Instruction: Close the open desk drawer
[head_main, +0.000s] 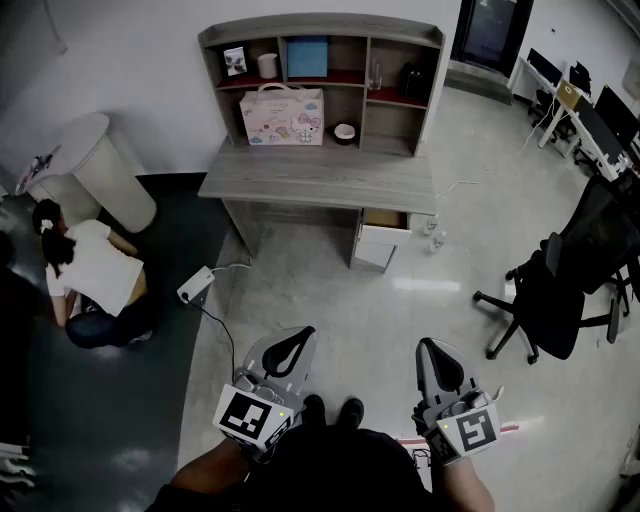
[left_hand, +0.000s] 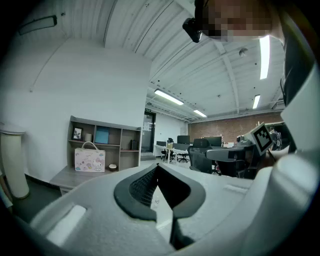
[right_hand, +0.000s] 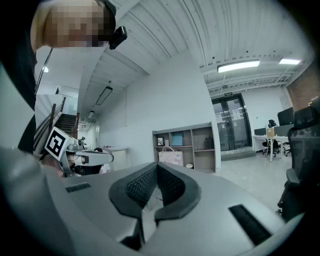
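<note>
The drawer (head_main: 385, 220) is pulled out under the right end of the desk (head_main: 318, 178), with its white front facing me across the pale floor. It is well apart from both of my grippers. The desk is grey wood and stands against the white wall, with a shelf unit (head_main: 322, 45) on its back half. A pink bag (head_main: 281, 116) with cartoon figures stands on the desktop below the shelves, and a small bowl (head_main: 344, 131) sits just to its right.

On the floor left of the desk lies a white power strip (head_main: 197, 285) with its cable. Further left, a person (head_main: 92, 278) crouches on the dark floor near a white round column (head_main: 108, 165). A black office chair (head_main: 560, 285) stands off to the right.

I hold both grippers low in front of me, roughly level and pointing towards the desk. My left gripper (head_main: 290, 345) has its jaws together at the tips with nothing between them. My right gripper (head_main: 432, 352) is the same, jaws closed and empty. My shoes (head_main: 332, 408) show between the two.
</note>
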